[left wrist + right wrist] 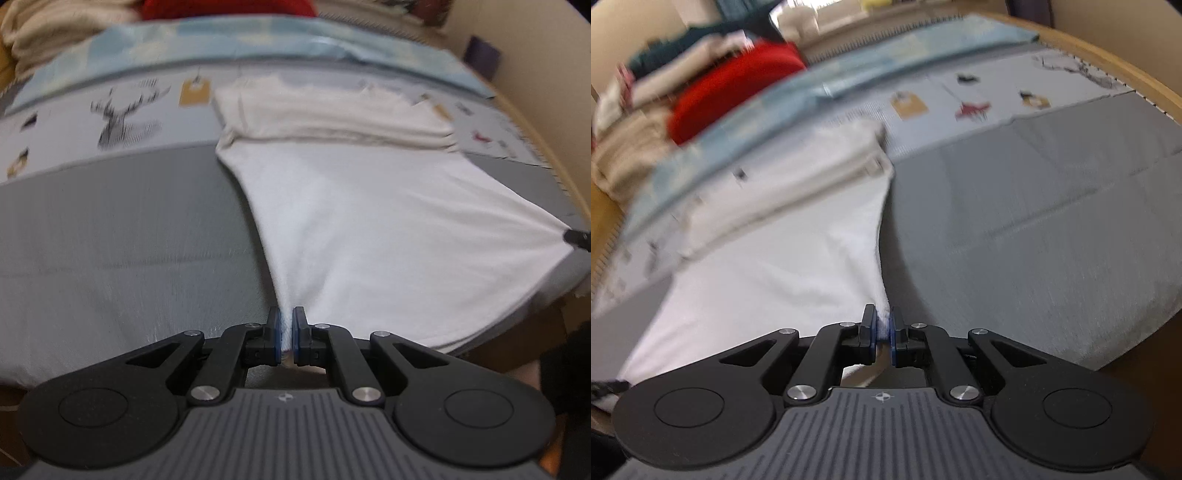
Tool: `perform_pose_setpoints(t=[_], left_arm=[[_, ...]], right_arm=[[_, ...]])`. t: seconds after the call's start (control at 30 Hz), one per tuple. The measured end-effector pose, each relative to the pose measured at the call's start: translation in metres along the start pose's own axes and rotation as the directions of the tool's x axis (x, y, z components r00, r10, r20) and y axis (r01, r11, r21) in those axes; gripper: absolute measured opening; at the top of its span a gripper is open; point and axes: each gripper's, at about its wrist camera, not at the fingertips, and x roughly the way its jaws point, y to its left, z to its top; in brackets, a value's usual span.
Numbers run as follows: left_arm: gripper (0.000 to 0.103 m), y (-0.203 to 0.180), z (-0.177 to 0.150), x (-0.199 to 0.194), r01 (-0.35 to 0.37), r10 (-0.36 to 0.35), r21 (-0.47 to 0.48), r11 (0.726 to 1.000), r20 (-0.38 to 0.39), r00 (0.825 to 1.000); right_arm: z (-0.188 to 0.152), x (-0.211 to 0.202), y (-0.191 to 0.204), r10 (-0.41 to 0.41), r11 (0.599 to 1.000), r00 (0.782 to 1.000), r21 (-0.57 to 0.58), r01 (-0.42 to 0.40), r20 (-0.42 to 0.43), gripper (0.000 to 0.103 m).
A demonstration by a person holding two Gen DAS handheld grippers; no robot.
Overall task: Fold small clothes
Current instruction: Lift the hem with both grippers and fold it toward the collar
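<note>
The left gripper (286, 332) has its two black fingers w/ blue pads (275, 332) nearly together, and they pinch a corner of the thin white cotton garment (369, 229); a small strip of white fabric shows between the pads. The right gripper (882, 334) is in the same condition: its blue pads (874, 334) are closed on another corner of the same white garment (768, 266), w/ a bit of cloth bunched between them. From each pinched corner the fabric goes up and away in a stretched fan shape, so the near edge is lifted off the surface, and the far part lies flat. In the left wrist view the tip of the right gripper (578, 238) is seen at the right border, touching the other corner of the garment. The garment rests on a grey textile mat (129, 221) that covers the near part of the bed or table; which one, I cannot tell. Just behind the white garment, touching its far edge, lies a folded cream-coloured cloth stack (332, 114). Beyond it is a pale printed sheet w/ a deer-head drawing (125, 118) and small coloured pictures, then a light blue folded fabric strip (240, 44). Further back there is a red soft item (731, 96) beside a beige crumpled cloth pile (624, 155). Both views are blurred.
</note>
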Motion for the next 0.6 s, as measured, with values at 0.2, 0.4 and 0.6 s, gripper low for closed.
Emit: perform_pose_setpoints(t=[0.2, 0.4, 0.6], left_arm=[[0.005, 0.007, -0.022, -0.071, 0.09, -0.091, 0.023, 0.996, 0.052, 0.994], [0.005, 0.029, -0.042, -0.12, 0.157, -0.154, -0.022, 0.987, 0.088, 0.984], [0.005, 0.05, 0.006, -0.073, 0.127, -0.121, -0.062, 0.99, 0.093, 0.988]], right_arm=[[0.003, -0.07, -0.007, 0.105, 0.994, 0.993, 0.021, -0.106, 0.046, 0.006], [-0.014, -0.14, -0.025, 0.186, 0.98, 0.98, 0.06, -0.191, 0.076, 0.006], [-0.003, -0.115, -0.028, 0.166, 0.98, 0.983, 0.094, -0.173, 0.078, 0.006]])
